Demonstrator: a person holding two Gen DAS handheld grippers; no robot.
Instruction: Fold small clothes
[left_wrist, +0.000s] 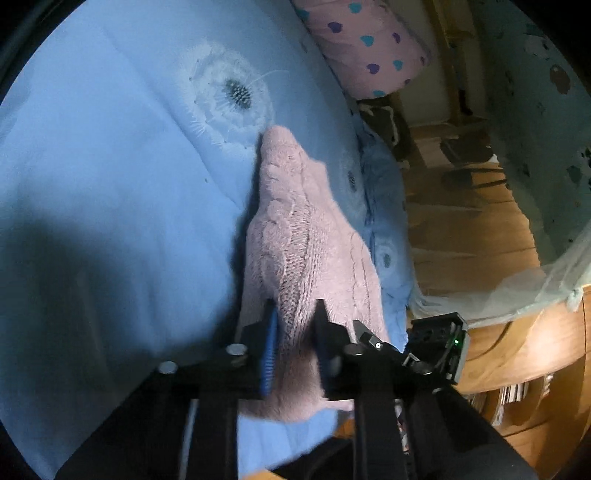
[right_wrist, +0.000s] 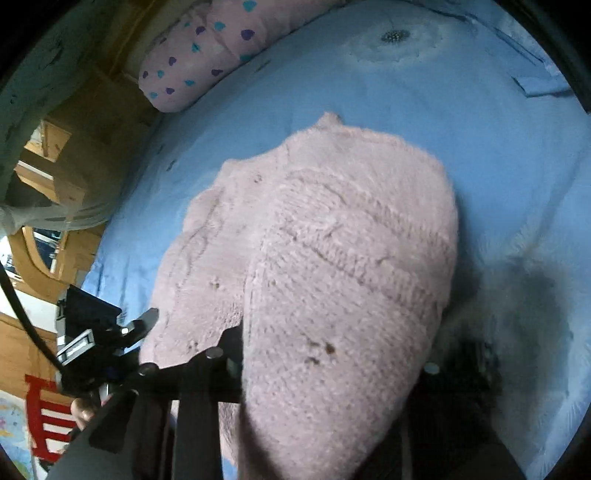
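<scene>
My left claw (left_wrist: 295, 314) is clamped on the pink knit (left_wrist: 295, 229), its black fingers (left_wrist: 266, 325) pinching a fold that trails away over the blue bedding (left_wrist: 110, 184). My right claw (right_wrist: 325, 354) is buried under the knit; I cannot tell how it stands. A heart-print pillow (right_wrist: 207, 48) lies beyond.

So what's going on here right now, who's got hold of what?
A person with a gripper in each hand is folding a pink knitted sweater on a bed with a light blue quilt. The left gripper is shut on one part of the knit. The right gripper has sweater fabric draped over it, hiding most of its fingers, so its grip can't be confirmed. The sweater is bunched and partly lifted, not yet folded flat. A heart-print pillow lies at the bed's edge.
</scene>
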